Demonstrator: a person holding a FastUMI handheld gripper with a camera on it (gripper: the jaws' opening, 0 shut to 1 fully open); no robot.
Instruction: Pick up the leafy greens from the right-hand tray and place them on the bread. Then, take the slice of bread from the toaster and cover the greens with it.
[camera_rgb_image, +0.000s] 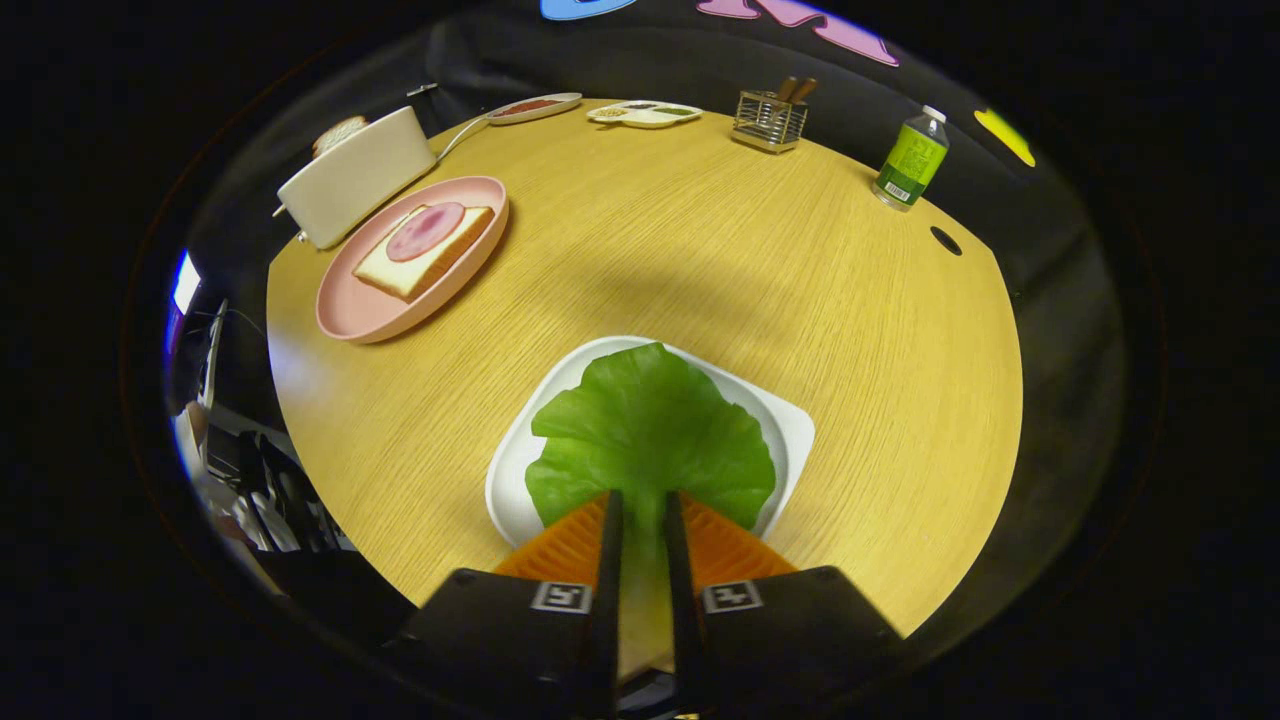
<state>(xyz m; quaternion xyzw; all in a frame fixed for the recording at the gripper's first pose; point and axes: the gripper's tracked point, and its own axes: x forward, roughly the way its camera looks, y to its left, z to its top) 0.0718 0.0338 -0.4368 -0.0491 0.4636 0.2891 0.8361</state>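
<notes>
A green leaf (648, 430) spreads out over the white tray (790, 425) just ahead of my fingers. My gripper (642, 500) has its two fingers close together with the leaf's stem end pinched between them. Far off to the left, a pink plate (350, 310) holds a slice of bread (405, 275) topped with a round of ham (426, 230). Behind that plate stands a white toaster (352, 178) with a bread slice (338, 131) poking out of its top.
At the table's far edge lie a small dish with red filling (530, 107), a divided sauce dish (645, 113) and a wire holder (768, 120) with utensils. A green bottle (911, 158) stands at the far right, near a round hole (945, 241) in the wooden tabletop.
</notes>
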